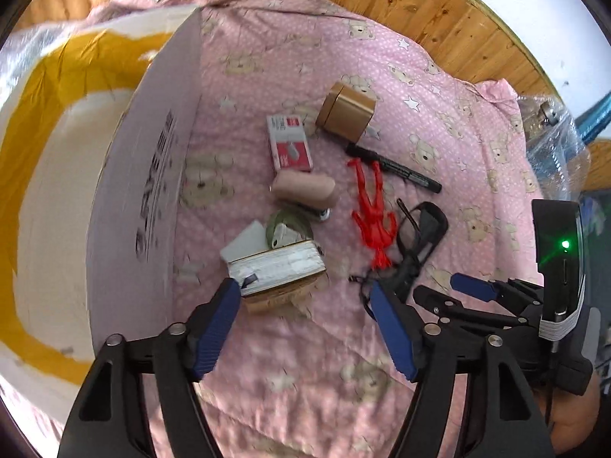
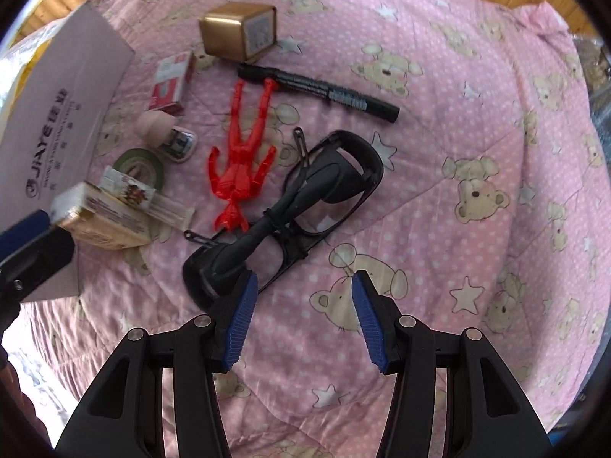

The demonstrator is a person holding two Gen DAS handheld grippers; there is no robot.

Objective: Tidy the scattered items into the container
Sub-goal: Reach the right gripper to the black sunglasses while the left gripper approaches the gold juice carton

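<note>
Both claws stand wide and empty. Left claw [image 1: 305,305] hovers nearest the paper-wrapped box [image 1: 278,271], just ahead by its left fingertip, long axis crosswise. Right claw [image 2: 301,294] sits beside the black glasses [image 2: 301,206]. Container [image 1: 126,210] lies left.

Both wrist cameras looked down and forward along their tongs at a pink quilt [image 2: 439,76]. The left view sat at the box flap [image 1: 145,175]; the right view hung close above the glasses [image 2: 305,198]. Both shared the red figure [image 1: 372,210] and marker [image 2: 320,89].
</note>
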